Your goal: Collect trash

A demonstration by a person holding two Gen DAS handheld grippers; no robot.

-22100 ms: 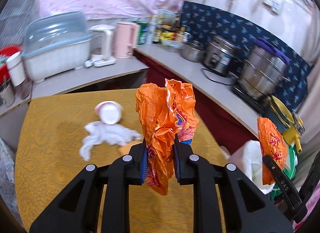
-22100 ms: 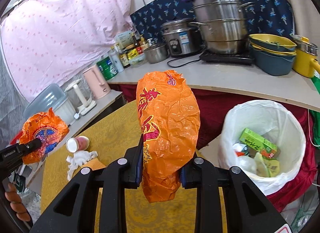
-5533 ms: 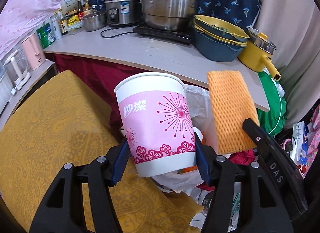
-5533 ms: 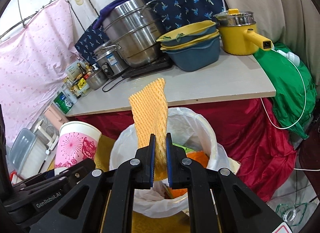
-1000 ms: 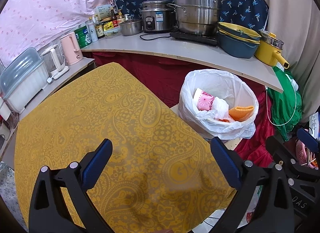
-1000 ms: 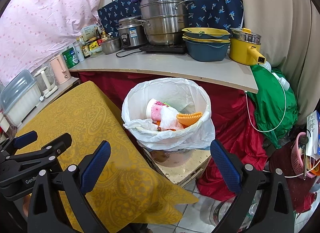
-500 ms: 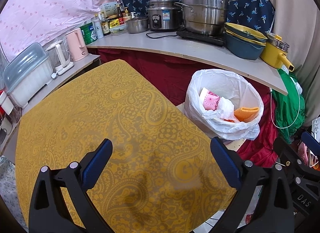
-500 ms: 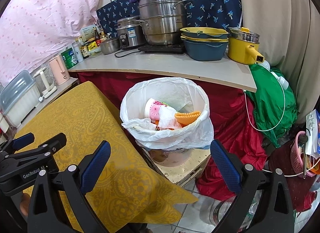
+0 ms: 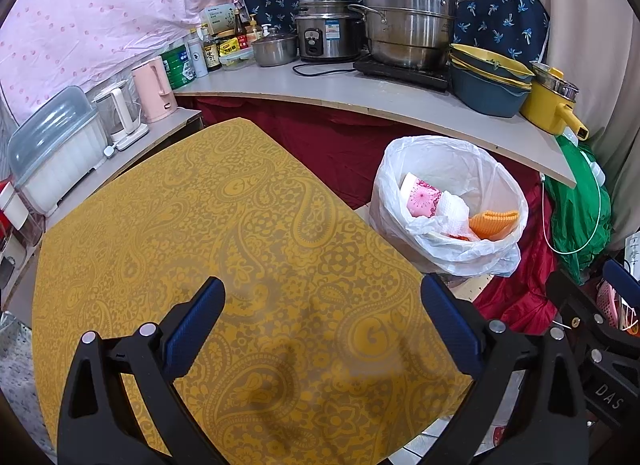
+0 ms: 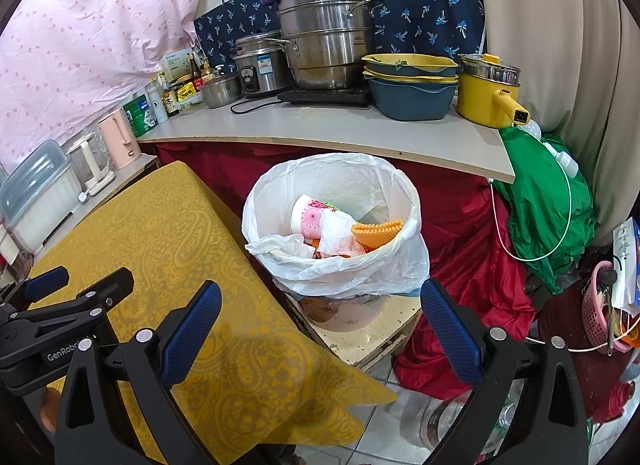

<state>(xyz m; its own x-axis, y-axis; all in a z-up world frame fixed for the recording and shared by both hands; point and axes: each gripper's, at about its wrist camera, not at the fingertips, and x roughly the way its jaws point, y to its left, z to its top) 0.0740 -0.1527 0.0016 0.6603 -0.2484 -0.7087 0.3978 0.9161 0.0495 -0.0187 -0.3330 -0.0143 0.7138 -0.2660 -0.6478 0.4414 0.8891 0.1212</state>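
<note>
A bin lined with a white bag (image 9: 452,249) (image 10: 340,265) stands on the floor beside the yellow-clothed table (image 9: 192,225) (image 10: 152,225). Inside lie a pink paper cup (image 9: 422,195) (image 10: 308,215), white tissue (image 9: 454,209) (image 10: 338,235) and an orange foam net (image 9: 494,221) (image 10: 378,233). My left gripper (image 9: 322,321) hangs open over the near part of the table, holding nothing. My right gripper (image 10: 320,317) is open and empty too, in front of the bin and over the table's corner. The left gripper's body (image 10: 60,317) shows at the left of the right wrist view.
A grey counter (image 9: 400,101) behind the bin carries steel pots (image 10: 328,41), a rice cooker, stacked bowls, a yellow pot (image 10: 488,93), bottles and a pink kettle (image 9: 154,83). A green bag (image 10: 548,205) and red cloth hang at the right. A dish box (image 9: 52,145) sits left.
Both grippers have drawn back a little from the bin, staying open and empty. Earlier they held orange wrappers, then the pink cup and the foam net, which now lie in the bin.
</note>
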